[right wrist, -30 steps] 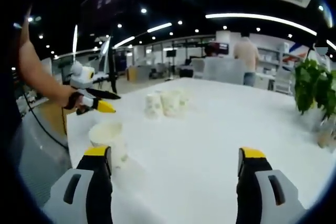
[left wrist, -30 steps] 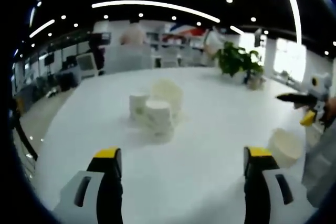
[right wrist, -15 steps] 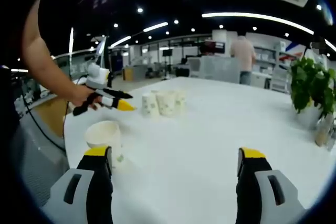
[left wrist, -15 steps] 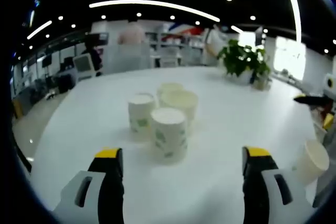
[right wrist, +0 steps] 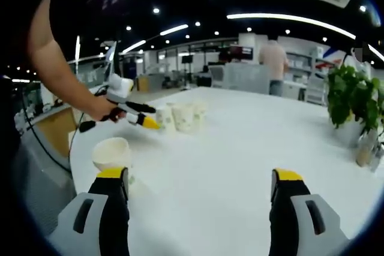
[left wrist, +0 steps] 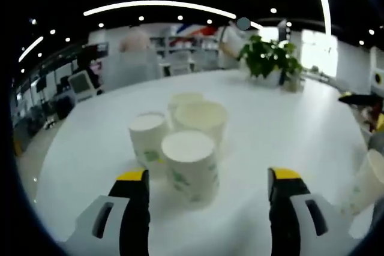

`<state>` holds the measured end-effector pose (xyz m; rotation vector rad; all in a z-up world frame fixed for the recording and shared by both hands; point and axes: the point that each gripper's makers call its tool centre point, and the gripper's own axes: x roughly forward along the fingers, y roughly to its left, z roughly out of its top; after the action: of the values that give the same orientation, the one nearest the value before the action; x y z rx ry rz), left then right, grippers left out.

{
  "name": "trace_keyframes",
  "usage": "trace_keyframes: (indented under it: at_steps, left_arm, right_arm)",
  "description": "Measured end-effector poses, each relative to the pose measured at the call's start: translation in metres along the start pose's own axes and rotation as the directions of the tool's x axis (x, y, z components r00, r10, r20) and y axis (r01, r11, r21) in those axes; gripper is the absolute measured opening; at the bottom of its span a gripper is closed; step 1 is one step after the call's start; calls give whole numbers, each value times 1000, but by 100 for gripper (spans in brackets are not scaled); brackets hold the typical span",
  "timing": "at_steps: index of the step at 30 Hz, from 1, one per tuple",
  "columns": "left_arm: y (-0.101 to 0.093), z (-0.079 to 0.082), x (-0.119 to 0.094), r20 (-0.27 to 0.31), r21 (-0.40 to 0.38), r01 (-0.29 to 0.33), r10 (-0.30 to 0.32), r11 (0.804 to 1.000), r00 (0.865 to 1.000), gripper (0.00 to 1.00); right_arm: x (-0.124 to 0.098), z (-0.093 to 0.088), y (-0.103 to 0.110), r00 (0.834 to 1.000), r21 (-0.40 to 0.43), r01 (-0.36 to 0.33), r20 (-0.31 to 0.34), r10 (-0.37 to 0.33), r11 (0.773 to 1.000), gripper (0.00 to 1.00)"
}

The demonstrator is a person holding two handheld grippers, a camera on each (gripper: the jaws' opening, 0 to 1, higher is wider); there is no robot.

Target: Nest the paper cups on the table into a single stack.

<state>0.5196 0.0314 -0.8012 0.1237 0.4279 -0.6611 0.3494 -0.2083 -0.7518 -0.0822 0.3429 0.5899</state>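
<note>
The left hand-held gripper [left wrist: 207, 184], jaws spread and empty, has closed in on the clustered paper cups [left wrist: 187, 163] at frame centre, probably lining up a first grab.

cup cluster [left wrist: 180, 142] mid-table [left wrist: 288, 130] | lone cup [right wrist: 112, 154] apart, near edge | plant [left wrist: 267, 58] behind

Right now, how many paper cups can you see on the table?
5. A cluster of four: nearest cup, left cup, wide cup and rear cup half hidden behind it. A lone cup stands apart. Others may be hidden.
</note>
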Motion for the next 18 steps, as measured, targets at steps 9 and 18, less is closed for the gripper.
trace_keyframes:
  at_steps: [9, 18]
  left_arm:
    - [16, 0, 11, -21, -12, -61, 61, 998, 998, 64]
    - [13, 3, 18, -13, -39, -53, 52, 998, 999, 59]
  right_arm:
    - [0, -3, 0, 1000, 4, 3, -7, -3, 1000, 96]
    - [3, -3, 1, 1000, 14, 2, -5, -2, 1000, 95]
